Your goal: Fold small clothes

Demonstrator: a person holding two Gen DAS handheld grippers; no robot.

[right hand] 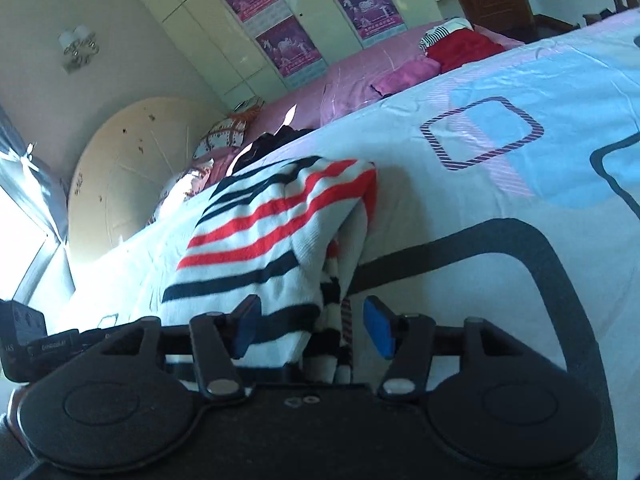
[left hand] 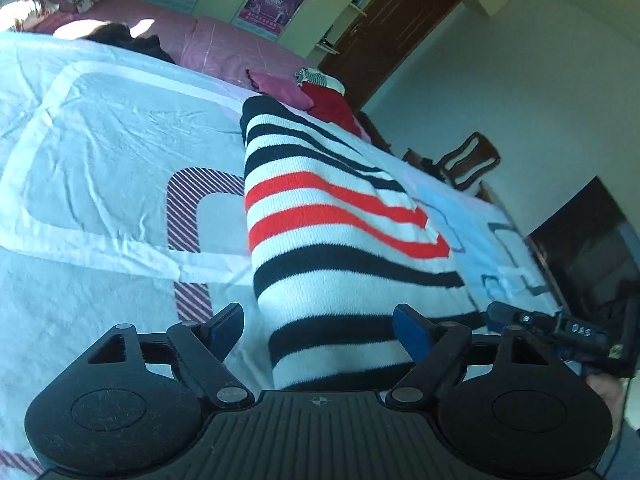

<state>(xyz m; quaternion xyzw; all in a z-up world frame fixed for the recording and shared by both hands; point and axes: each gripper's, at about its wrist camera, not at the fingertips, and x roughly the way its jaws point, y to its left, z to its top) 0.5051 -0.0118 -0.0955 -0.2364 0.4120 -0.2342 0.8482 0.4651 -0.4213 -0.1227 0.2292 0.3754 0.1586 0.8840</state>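
Observation:
A small knitted sweater with white, navy and red stripes (left hand: pixel 332 232) lies folded on the patterned bed sheet (left hand: pixel 100 152). My left gripper (left hand: pixel 320 330) is open, its blue-padded fingers straddling the sweater's near edge. In the right wrist view the sweater (right hand: pixel 272 236) lies with its right edge doubled over. My right gripper (right hand: pixel 312 330) is open, its fingers either side of the sweater's near right corner. The right gripper also shows at the right edge of the left wrist view (left hand: pixel 560 332).
A pile of red, pink and striped clothes (left hand: pixel 320 96) sits at the far side of the bed, also in the right wrist view (right hand: pixel 452 52). A dark garment (left hand: pixel 128 40) lies near the pillows. A wooden chair (left hand: pixel 468 160) and a dark cabinet (left hand: pixel 588 248) stand beyond the bed edge.

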